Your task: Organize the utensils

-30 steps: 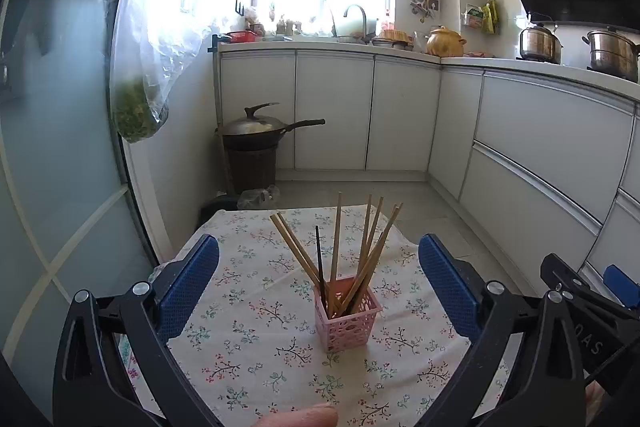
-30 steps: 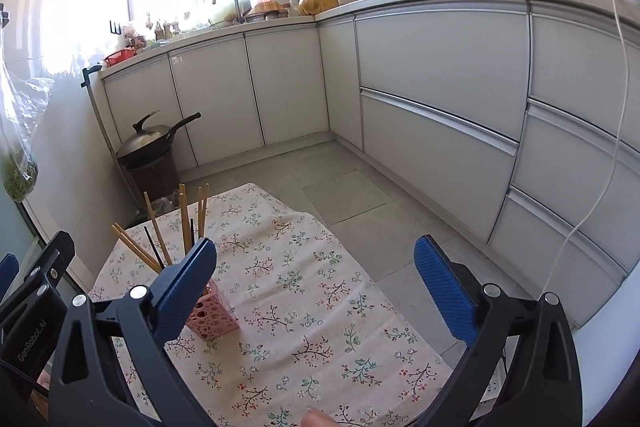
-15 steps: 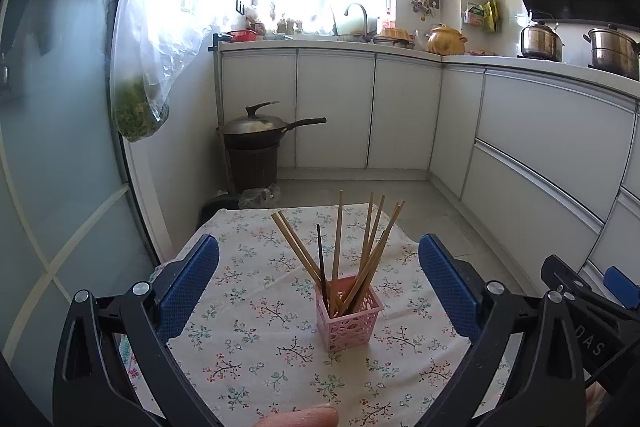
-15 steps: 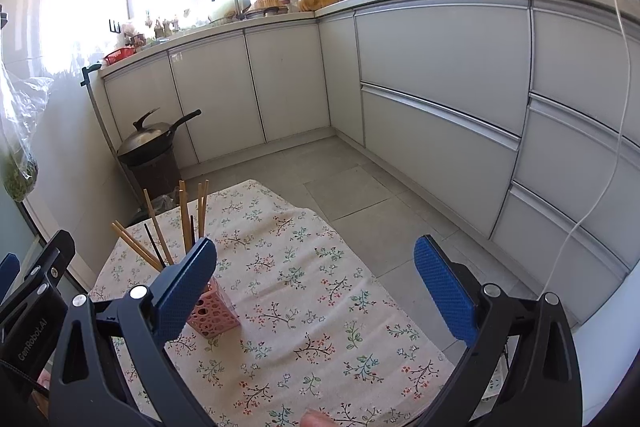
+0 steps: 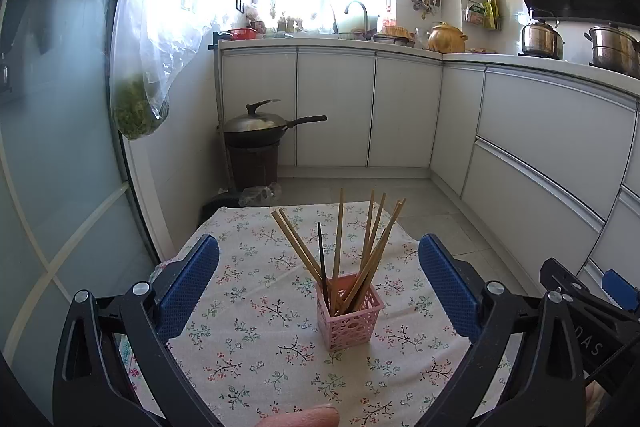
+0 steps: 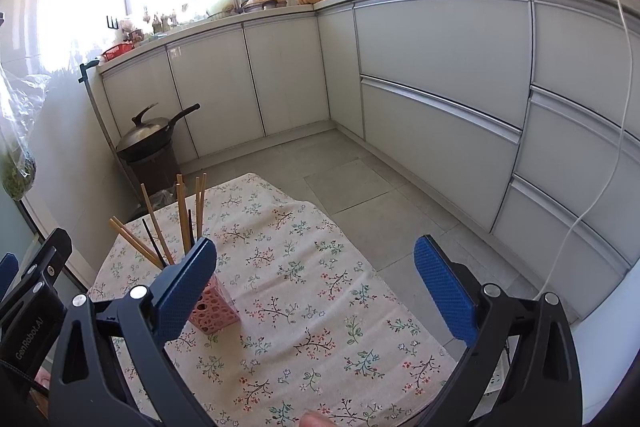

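A pink perforated basket stands on the floral tablecloth. It holds several wooden chopsticks and one black chopstick, all upright and fanned out. My left gripper is open and empty, held back from the basket, which sits between its blue pads. My right gripper is open and empty; the basket is at its left, partly behind the left pad. The chopsticks show there too.
The small table stands in a kitchen with white cabinets to the right and far side. A wok on a stand sits on the floor beyond the table. A plastic bag of greens hangs at the left by a glass door.
Both grippers have stayed open and nearly still. The left view has shifted very slightly; the basket and chopsticks have not moved.
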{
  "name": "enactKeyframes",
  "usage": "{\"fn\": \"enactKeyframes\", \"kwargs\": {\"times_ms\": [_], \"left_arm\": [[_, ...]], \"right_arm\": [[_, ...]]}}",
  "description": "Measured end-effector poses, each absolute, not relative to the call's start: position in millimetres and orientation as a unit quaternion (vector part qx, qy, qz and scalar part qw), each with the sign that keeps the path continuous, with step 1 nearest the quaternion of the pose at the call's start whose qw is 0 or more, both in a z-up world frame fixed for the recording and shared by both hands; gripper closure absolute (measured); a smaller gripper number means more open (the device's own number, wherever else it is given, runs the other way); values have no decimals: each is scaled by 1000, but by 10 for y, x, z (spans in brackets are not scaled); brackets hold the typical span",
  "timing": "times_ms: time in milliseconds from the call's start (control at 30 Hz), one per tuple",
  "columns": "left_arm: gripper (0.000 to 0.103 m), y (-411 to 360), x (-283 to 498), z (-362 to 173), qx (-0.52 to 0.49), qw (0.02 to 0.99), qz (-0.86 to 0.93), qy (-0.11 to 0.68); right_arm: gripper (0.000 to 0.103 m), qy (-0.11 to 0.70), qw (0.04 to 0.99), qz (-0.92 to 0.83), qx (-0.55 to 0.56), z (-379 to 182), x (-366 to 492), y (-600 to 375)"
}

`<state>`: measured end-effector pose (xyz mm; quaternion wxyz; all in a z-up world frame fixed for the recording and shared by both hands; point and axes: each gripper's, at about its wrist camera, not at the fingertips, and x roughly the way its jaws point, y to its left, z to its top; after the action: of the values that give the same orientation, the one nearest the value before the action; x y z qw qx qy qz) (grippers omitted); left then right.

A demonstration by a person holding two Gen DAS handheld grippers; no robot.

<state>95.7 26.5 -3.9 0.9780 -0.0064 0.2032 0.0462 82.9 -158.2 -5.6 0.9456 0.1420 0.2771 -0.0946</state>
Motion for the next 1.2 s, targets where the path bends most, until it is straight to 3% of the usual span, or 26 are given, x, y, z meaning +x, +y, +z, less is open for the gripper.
{"fn": "enactKeyframes", "kwargs": {"times_ms": [1200], "left_arm": [[7,280,975,-92,-7,976,50,211]], "right_arm": [[7,287,943,-93,142,-78,856,-1586]]}}
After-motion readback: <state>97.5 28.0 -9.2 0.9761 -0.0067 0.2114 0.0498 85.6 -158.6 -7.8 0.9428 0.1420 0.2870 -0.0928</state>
